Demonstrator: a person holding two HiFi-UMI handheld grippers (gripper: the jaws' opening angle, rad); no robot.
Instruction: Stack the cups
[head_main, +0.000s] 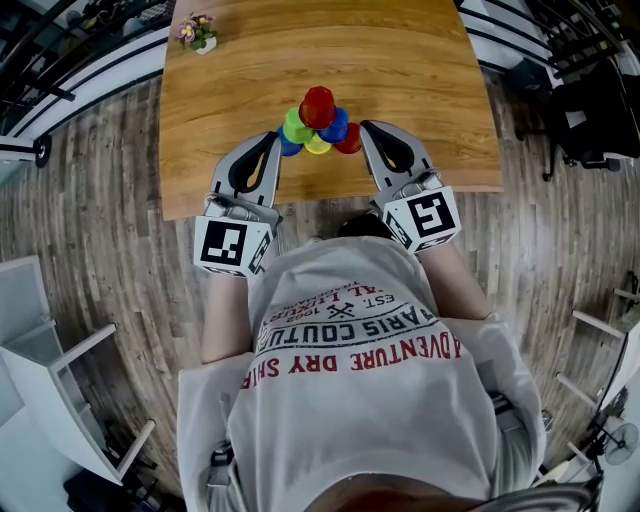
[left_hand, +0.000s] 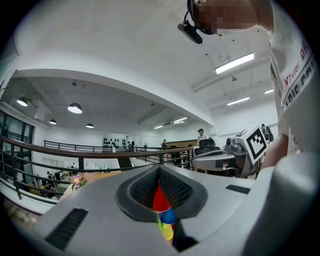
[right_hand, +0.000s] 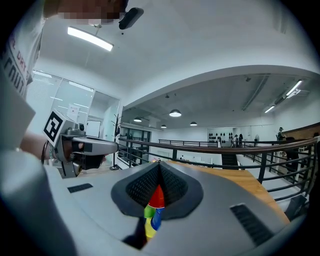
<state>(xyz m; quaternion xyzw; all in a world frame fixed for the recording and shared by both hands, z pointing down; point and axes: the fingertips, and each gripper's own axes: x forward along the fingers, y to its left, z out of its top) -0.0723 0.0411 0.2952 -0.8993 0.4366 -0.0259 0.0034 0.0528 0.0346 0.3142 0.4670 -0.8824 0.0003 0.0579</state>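
Both grippers rest level at the cup pyramid (head_main: 318, 124), the left gripper (head_main: 277, 138) on its left flank and the right gripper (head_main: 366, 128) on its right flank. The pyramid stands on a wooden table (head_main: 430, 70), close to the near edge, and is built of six small plastic cups turned mouth down in three tiers: a red cup (head_main: 318, 103) on top; a green cup (head_main: 296, 126) and a blue cup (head_main: 336, 126) beneath it; and a second blue cup (head_main: 288, 147), a yellow cup (head_main: 318, 147) and a second red cup (head_main: 349, 142) at the base. Each gripper's jaws are drawn together, tips meeting, with nothing clamped between them. In each gripper view the pyramid shows only through the slit behind the closed tips. Each tip lies just beside the nearest base cup; contact cannot be confirmed. A small pot of flowers (head_main: 198, 33) sits well beyond the pyramid, at the far left corner.
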